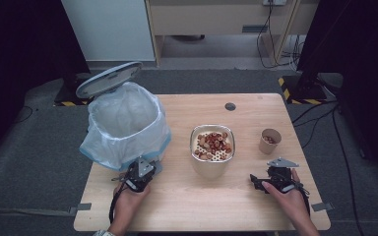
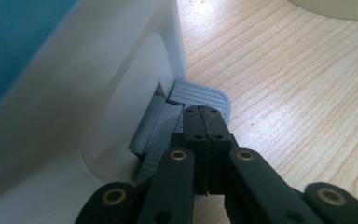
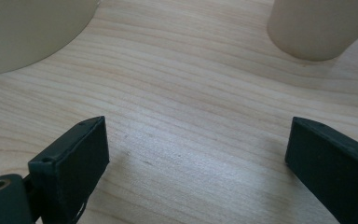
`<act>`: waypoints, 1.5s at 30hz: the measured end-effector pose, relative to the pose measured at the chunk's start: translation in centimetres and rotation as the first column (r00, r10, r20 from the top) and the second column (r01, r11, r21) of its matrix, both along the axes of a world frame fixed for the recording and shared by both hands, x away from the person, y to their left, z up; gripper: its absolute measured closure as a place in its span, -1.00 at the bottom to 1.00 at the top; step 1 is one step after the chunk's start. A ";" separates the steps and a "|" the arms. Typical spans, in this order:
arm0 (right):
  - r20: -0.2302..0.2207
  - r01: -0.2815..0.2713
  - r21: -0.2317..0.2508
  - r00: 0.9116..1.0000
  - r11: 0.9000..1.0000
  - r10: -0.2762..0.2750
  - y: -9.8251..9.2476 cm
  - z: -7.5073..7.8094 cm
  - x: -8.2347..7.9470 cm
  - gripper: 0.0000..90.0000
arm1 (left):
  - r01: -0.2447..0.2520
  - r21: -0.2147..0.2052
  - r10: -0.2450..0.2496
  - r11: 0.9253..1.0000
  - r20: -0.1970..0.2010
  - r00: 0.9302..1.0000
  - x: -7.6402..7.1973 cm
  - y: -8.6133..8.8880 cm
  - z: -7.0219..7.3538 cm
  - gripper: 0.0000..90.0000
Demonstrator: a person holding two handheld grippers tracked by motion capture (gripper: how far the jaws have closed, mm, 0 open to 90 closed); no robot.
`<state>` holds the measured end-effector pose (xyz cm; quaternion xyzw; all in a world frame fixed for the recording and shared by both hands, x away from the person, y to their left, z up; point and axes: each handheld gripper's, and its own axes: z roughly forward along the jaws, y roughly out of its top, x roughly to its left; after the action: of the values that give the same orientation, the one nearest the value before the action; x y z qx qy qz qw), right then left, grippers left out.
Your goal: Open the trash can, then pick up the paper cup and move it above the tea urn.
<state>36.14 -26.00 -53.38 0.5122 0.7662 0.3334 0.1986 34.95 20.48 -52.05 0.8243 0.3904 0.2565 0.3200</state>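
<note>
Worktop (image 1: 187, 196): light wood, rectangular. Pedal bin (image 1: 125, 125): white, lined with a pale plastic bag, lid (image 1: 108, 78) raised; stands at the left of the worktop. Pedal (image 2: 200, 95): grey, ribbed, projecting from the recess at the bin's foot. Left gripper (image 2: 204, 119): jaws closed together with nothing between them, tips resting over the pedal; seen from above at the bin's front edge (image 1: 140, 174). Bowl (image 1: 212, 147): cream-coloured, holding reddish-brown nuts, at the worktop's centre. Paper cup (image 1: 269, 141): small, tan, to the right of the bowl and apart from it. Right gripper (image 3: 196, 149): jaws spread wide, empty, low over bare wood near the front right (image 1: 270, 181), with bowl and cup beyond it.
</note>
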 end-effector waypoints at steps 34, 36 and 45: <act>0.109 0.213 -0.013 0.972 0.977 -0.210 -1.8 3.8 0.4 -0.80 | -0.002 0.003 0.002 1.000 0.001 1.000 0.0 0.0 0.0 0.99; 0.109 0.217 -0.001 0.970 0.976 -0.216 -1.9 4.3 0.9 -0.82 | -0.002 0.006 0.002 1.000 0.001 1.000 0.0 0.0 0.0 0.99; 0.139 0.226 -0.003 0.965 0.974 -0.224 -2.3 7.1 3.0 -0.87 | -0.001 0.005 0.001 1.000 0.002 1.000 -0.1 0.0 0.0 0.99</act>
<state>39.12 -28.32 -46.26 0.5697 0.6907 0.3358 0.2925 34.90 20.45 -52.05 0.8245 0.3901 0.2583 0.3182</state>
